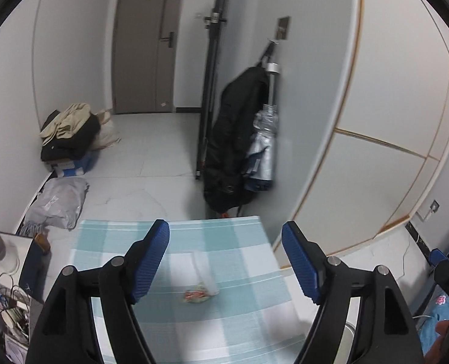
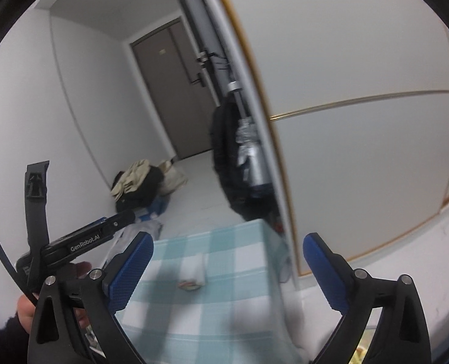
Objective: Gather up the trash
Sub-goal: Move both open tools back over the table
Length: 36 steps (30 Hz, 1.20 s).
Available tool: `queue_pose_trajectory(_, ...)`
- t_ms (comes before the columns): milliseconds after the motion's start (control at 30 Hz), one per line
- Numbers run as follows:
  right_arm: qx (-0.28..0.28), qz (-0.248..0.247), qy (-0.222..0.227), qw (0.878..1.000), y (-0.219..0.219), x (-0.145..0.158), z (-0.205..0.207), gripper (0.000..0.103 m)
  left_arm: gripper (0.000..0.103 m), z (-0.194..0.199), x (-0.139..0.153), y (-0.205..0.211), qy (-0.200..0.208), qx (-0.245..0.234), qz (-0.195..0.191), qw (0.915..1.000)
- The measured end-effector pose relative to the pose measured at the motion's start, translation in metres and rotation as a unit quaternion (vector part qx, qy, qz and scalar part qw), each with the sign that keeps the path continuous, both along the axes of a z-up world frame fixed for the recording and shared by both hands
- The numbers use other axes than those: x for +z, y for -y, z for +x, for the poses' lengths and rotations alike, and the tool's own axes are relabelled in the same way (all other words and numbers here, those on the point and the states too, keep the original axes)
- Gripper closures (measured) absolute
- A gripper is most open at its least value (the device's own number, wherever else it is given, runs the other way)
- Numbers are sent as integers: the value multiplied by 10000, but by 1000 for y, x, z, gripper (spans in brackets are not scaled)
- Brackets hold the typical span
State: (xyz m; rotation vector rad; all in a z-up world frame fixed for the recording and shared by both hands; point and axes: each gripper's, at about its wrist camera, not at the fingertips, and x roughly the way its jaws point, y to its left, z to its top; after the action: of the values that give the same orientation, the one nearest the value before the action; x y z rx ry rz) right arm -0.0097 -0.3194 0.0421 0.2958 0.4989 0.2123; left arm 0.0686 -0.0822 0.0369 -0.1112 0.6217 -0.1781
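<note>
On the checked bench (image 1: 175, 318) in my left wrist view, a crumpled wrapper (image 1: 196, 296) lies beside a clear plastic bag (image 1: 205, 271); my left gripper (image 1: 226, 261) hangs above, jaws apart, empty. In my right wrist view, the right gripper (image 2: 228, 267) gapes wide, empty, above that wrapper (image 2: 190, 285).

A narrow hallway with white walls (image 1: 72, 45) and a pale tiled floor (image 1: 151, 157) is closed off at the far end by a grey-brown door (image 1: 147, 45). A black coat (image 1: 236, 133) is hung on the right-hand wall beside white cabinet panels (image 1: 385, 115) trimmed in gold. A pile of clothes (image 1: 69, 133) is heaped along the left wall, and a table covered with a teal checked cloth (image 1: 230, 236) is seen in the foreground.
</note>
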Motion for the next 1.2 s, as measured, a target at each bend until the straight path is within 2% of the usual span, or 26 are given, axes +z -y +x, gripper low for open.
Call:
queue_pose_trajectory(100, 172, -62, -110, 9998, -24, -4, 10, 3, 28, 0, -2, -20, -42, 176, -58, 9998)
queue_pose_trajectory(167, 285, -119, -247, 9992, -40, -7, 17, 2, 19, -1, -5, -32, -41, 311, -43, 9995)
queue_pose_trajectory(200, 321, -138, -305, 9989, -44, -8, 17, 2, 18, 0, -7, -36, -12, 398, -17, 9992)
queue_pose_trajectory(333, 489, -278, -413, 9976, -64, -15, 25, 2, 17, 5, -18, -54, -17, 632, 77, 9980)
queue_pose_trajectory(467, 582, -375, -474, 9965, -83, -22, 36, 2, 17, 10, -29, -74, -133, 812, -23, 9966)
queue_pose_trajectory(633, 735, -636, -613, 9934, -110, -36, 67, 2, 17, 14, -46, -95, -181, 995, 41, 9949)
queue_pose_trajectory(867, 828, -822, -1132, 9867, -128, -80, 135, 3, 17, 26, -58, -118, -442, 962, 12, 9944)
queue_pose_trajectory(967, 985, -750, -1467, 9814, -132, -102, 163, 3, 17, 33, -62, -122, -594, 909, -43, 9941)
queue_pose_trajectory(1067, 1170, -877, -1689, 9747, -142, -124, 188, 4, 17, 41, -67, -122, -761, 876, 35, 9932)
queue_pose_trajectory(1167, 1445, -1060, -1872, 9658, -157, -143, 207, 9, 17, 46, -71, -120, -841, 814, 129, 9930)
queue_pose_trajectory(1200, 1535, -1117, -1944, 9624, -162, -149, 213, 18, 17, 47, -72, -120, -859, 804, 149, 9929)
